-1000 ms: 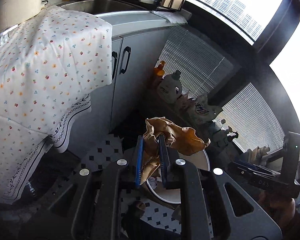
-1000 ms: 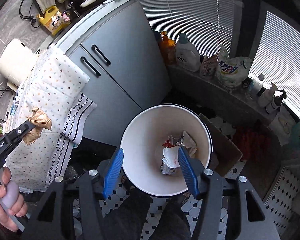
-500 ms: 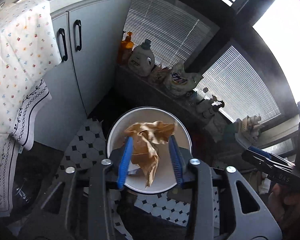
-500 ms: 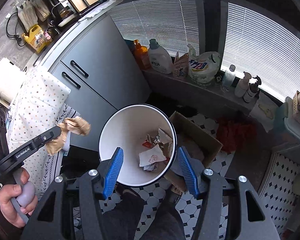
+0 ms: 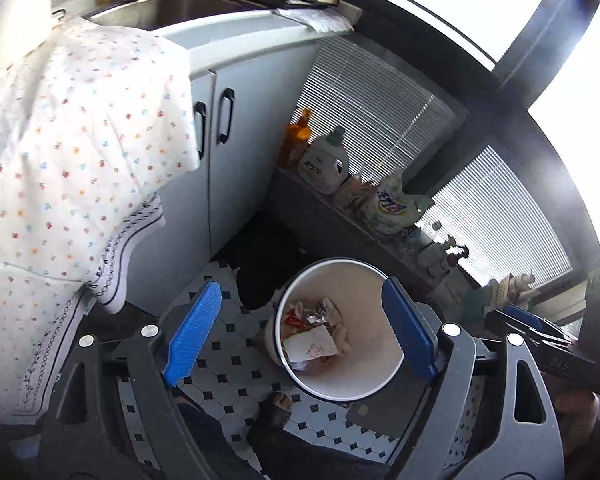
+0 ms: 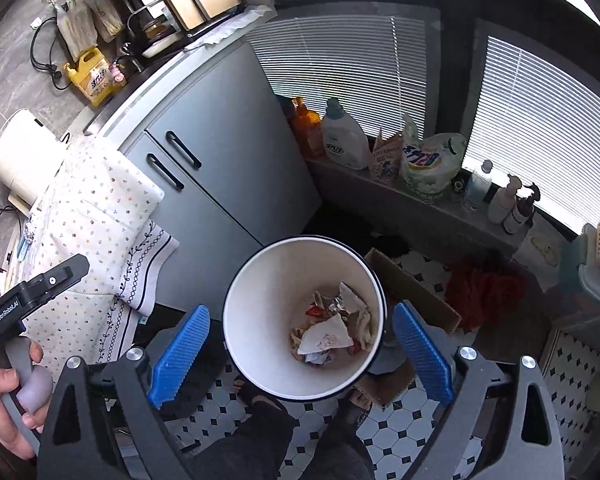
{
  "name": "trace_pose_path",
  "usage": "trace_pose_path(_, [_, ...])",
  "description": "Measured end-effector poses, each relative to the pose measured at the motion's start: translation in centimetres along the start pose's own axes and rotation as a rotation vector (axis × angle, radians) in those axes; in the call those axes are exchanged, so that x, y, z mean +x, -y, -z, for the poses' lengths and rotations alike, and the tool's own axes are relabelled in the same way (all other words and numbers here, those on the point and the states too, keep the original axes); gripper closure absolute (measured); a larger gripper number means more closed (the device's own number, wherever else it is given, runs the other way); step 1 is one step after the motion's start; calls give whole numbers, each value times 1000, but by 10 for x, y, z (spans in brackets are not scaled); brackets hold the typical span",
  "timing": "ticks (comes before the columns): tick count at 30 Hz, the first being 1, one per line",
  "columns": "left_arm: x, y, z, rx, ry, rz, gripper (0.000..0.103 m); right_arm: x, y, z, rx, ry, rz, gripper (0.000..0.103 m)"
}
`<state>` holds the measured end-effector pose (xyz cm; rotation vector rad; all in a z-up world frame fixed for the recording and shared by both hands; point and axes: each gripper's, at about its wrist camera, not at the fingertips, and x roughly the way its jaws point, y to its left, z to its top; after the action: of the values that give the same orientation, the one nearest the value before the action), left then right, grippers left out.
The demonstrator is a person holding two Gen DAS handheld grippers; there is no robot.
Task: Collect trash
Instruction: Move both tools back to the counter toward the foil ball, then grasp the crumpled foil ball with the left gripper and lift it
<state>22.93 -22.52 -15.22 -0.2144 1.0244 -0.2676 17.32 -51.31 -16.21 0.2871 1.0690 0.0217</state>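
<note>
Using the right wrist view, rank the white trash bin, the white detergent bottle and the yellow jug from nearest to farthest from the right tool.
1. White trash bin: on the floor just beyond the open right tool.
2. White detergent bottle: farther off, on the ledge under the blinds, right of the cabinet.
3. Yellow jug: farthest, on the counter at upper left.

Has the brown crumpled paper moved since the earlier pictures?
Yes. It has left the left gripper, whose jaws have just been opening and now stand empty above the white bin. Where it lies now I cannot tell.
</note>
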Motion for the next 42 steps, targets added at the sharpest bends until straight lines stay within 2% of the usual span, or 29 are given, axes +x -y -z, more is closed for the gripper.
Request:
trace_pose_path(9, [-70,-93,-25,-163,154,-141,19,8,-96,-41,-148,46,-103,8])
trace_pose_path(15, [-105,-161,-35,-253,231,-206,19,18,-159,-50,-213,36,-135,8])
trace_pose_path(20, [-123,-212,-49,-292,270,-233,19,28,-206,-53,-240,34,-137,8])
trace_pose_path(30, [-129,-299,-76,-361,321,-252,19,42,-288,-63,-271,67,-89,8])
trace_pose_path(36, [-112,-340,-94,-374,310,-221,33,54,-331,-71,-270,82,-49,8])
trace_pose_path(42, [-94,-375,-110,-373,289,-215,33,61,-371,-76,-259,101,-15,8])
